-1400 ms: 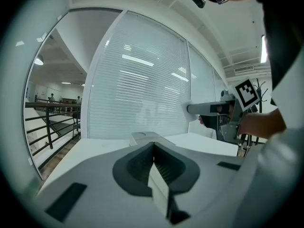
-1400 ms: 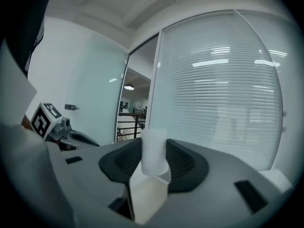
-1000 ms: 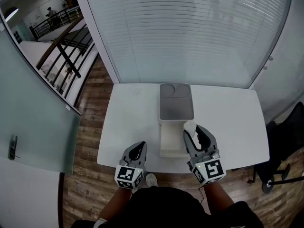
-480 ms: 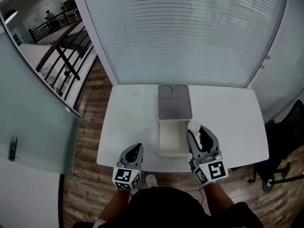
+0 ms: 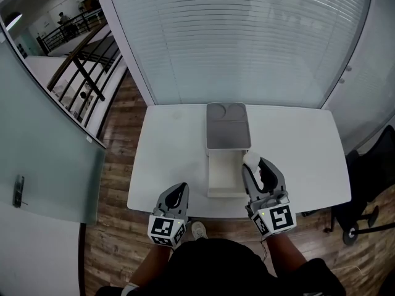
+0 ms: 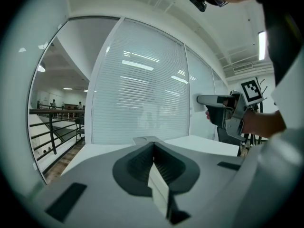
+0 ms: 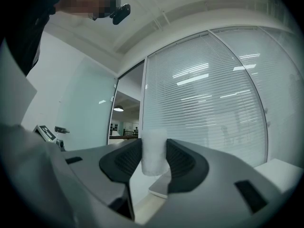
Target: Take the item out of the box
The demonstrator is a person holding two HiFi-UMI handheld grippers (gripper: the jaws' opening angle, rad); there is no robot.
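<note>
Your right hand-held gripper (image 5: 256, 167) held the white item (image 5: 250, 159) pinched between its jaws, above the open box's (image 5: 214, 176) right wall. Your left hand-held gripper (image 5: 178, 193) sat closed and empty. Removal looked nearly done; next, carry it clear onto the desk (image 5: 173, 159).

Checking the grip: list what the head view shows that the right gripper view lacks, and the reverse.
Head view only: the left gripper, the inside of the box, the wooden floor. Right gripper view only: the jaws pressing the white item from both sides, the ceiling. Both: the right gripper holding that item, the blinds.
</note>
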